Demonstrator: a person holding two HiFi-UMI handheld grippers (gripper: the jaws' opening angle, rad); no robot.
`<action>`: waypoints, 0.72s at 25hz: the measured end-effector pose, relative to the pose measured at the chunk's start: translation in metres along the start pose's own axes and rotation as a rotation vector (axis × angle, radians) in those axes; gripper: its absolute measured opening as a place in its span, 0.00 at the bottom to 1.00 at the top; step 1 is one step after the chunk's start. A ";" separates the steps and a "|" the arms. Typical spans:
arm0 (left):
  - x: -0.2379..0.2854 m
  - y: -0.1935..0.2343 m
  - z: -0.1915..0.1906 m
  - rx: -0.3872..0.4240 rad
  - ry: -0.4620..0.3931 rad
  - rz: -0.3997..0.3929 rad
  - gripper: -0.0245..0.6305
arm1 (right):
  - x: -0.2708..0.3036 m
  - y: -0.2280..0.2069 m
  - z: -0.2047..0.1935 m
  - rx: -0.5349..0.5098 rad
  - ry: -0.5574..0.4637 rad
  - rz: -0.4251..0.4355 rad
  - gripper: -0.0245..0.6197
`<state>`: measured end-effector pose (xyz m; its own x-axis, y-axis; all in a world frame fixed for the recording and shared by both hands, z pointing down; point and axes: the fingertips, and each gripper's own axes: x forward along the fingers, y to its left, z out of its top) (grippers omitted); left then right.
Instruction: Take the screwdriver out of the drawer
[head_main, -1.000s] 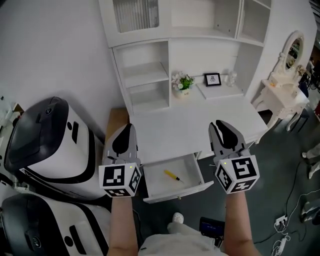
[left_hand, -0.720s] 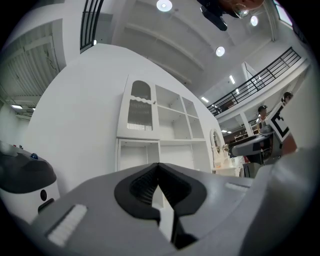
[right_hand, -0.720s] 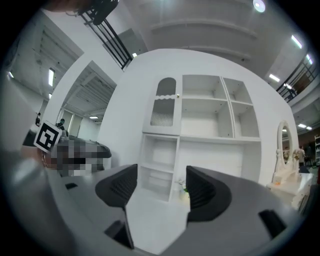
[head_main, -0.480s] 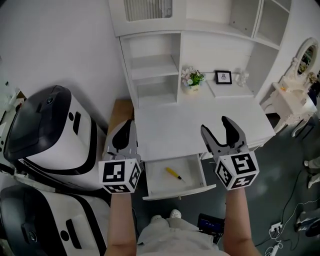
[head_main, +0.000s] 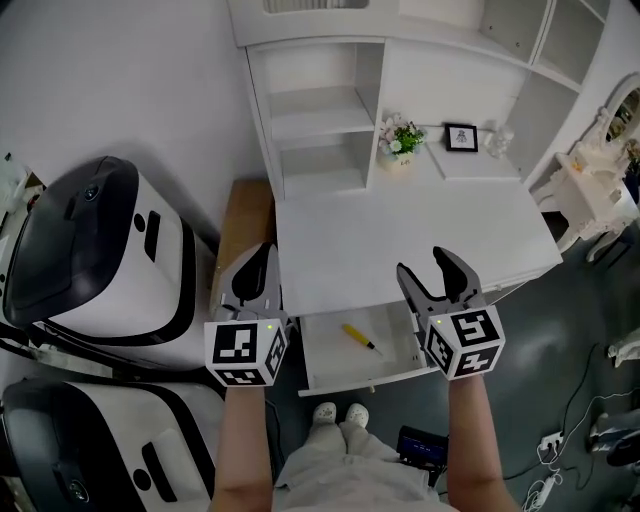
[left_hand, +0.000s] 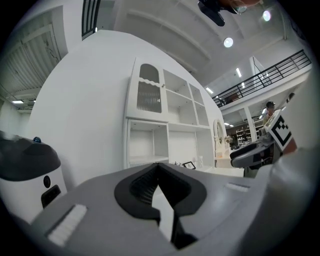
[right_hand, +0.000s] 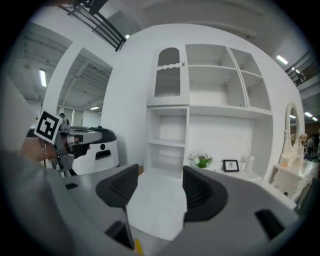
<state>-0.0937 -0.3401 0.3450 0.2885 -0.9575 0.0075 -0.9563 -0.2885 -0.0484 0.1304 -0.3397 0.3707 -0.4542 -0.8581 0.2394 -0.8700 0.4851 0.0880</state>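
Held the right gripper (head_main: 424, 268) with jaws spread wide and nothing between them, at the right end of the open drawer (head_main: 330, 358). Held the left gripper (head_main: 258, 262) with jaws closed together, empty, just off the drawer's left end. Found the screwdriver (head_main: 357, 337), yellow-handled, lying aslant on the drawer floor between the two grippers, touched by neither. Saw beyond a white desk (head_main: 400, 230), with a small plant (head_main: 402, 138) and a picture frame (head_main: 461, 137) at its back.
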 end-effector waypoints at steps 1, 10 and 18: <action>0.001 0.002 -0.007 -0.004 0.014 -0.004 0.05 | 0.004 0.003 -0.007 0.007 0.017 0.005 0.47; 0.002 0.018 -0.071 -0.053 0.136 -0.016 0.05 | 0.028 0.028 -0.081 0.065 0.178 0.040 0.47; -0.003 0.017 -0.125 -0.091 0.229 -0.027 0.05 | 0.039 0.051 -0.160 0.111 0.349 0.089 0.47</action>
<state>-0.1171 -0.3435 0.4689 0.3056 -0.9229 0.2343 -0.9517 -0.3038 0.0447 0.0986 -0.3216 0.5392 -0.4531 -0.6948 0.5585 -0.8542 0.5176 -0.0491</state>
